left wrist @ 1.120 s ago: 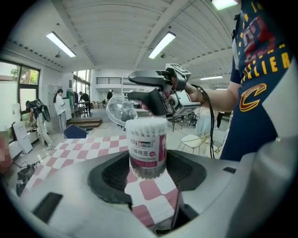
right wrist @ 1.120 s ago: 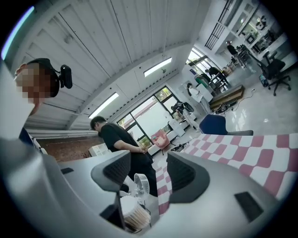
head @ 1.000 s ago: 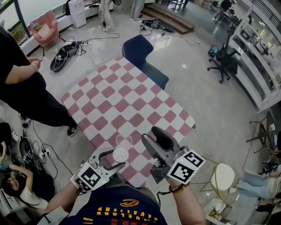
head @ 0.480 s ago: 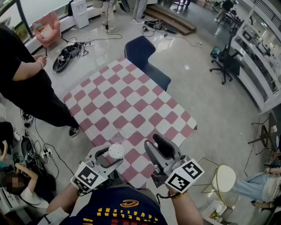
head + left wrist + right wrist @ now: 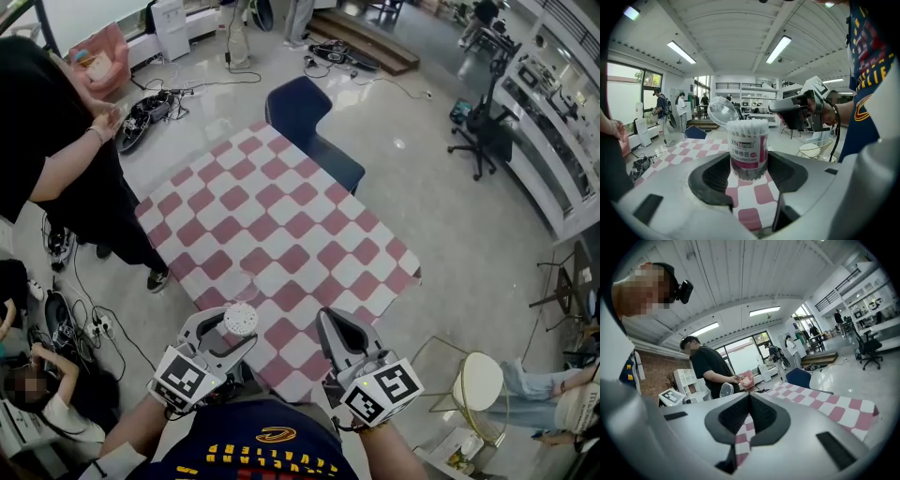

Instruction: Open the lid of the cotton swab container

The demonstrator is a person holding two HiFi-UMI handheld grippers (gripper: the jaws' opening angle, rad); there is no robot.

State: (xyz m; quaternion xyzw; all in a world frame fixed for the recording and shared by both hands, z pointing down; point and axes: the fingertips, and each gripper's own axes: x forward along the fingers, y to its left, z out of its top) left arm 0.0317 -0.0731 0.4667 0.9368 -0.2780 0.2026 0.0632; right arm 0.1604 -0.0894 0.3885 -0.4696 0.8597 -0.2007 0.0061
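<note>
Two tools sit low over the near edge of the checked desk. The left tool clamps the cotton swab container upright between its pads, with the clear lid tipped back open. The right tool, just beside it, is closed on nothing. A blue chair stands beyond the desk.

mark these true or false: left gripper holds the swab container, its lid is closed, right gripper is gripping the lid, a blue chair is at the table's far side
1. The left gripper holds the cotton swab container. True.
2. Its lid is closed. False: the clear lid stands flipped up and the swab tips are exposed.
3. The right gripper grips the lid. False: its jaws are together with nothing between them.
4. A blue chair stands at the far side of the checkered table. True.
</note>
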